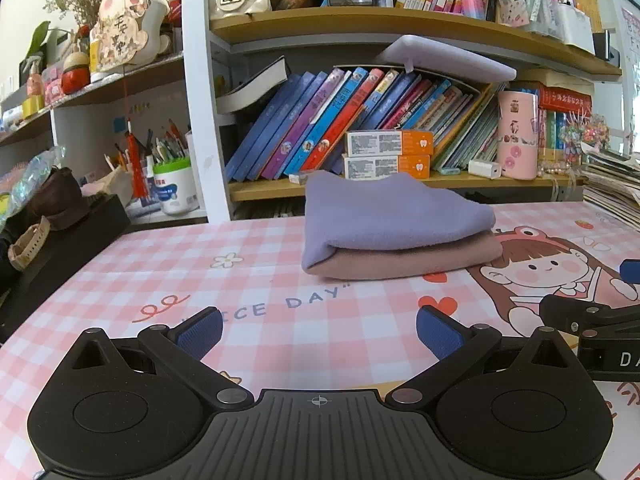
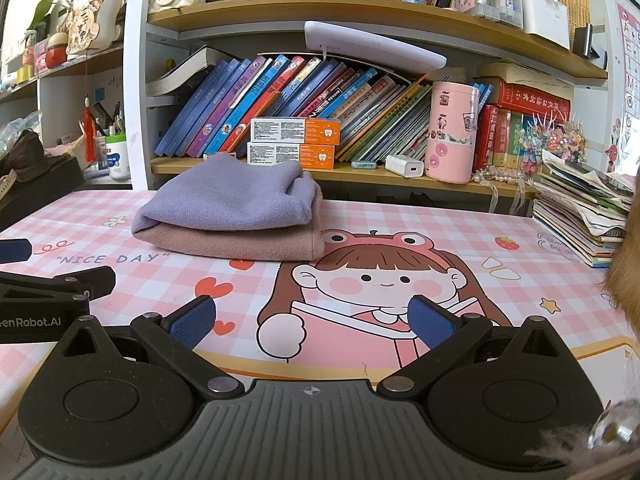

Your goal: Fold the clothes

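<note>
While both grippers hover released and empty above the pink checked tabletop (image 2: 400,216), left gripper (image 1: 319,330) beside right gripper (image 2: 310,320), the folded purple cloth (image 2: 228,196) lies stacked on the folded pink cloth (image 2: 240,246) near the bookshelf (image 2: 360,178).

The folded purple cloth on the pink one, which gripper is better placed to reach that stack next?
Left, probably. The purple cloth and pink cloth lie almost straight ahead of the open left gripper, but well left of the open right gripper. The margin is small.
</note>
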